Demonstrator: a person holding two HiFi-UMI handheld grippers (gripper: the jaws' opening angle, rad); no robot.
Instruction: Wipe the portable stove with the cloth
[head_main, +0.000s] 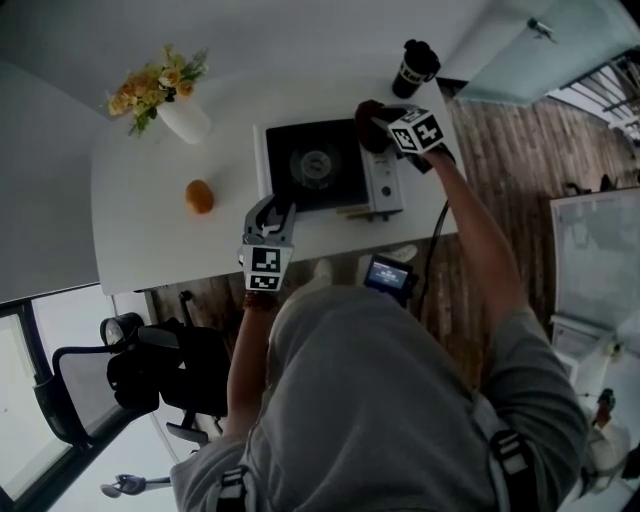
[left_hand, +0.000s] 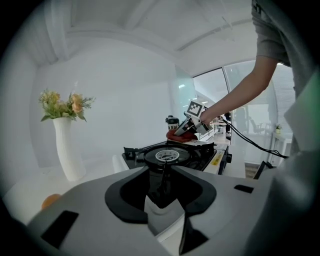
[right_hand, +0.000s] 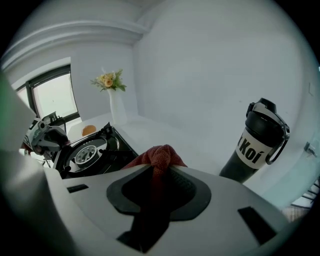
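1. Your right gripper (head_main: 378, 128) is clenched on the red cloth (right_hand: 159, 159) over the far right corner of the stove (head_main: 315, 165). A wide sweep could knock over the bottle (head_main: 414, 68) just beyond.
2. Your left gripper (head_main: 268, 215) hangs released and empty at the stove's near edge. Unbraced, the stove may slide as you wipe.

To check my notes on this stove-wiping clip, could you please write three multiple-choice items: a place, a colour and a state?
1. Head view: from the stove, the orange lies A on top; B leftward on the table; C behind.
2. The cloth's colour? A blue; B red; C white.
3. The right tongs are: A closed on the cloth; B open; C closed, empty.
Answers: B, it sits on bare table there; B, it shows red; A, the cloth is pinched between them.
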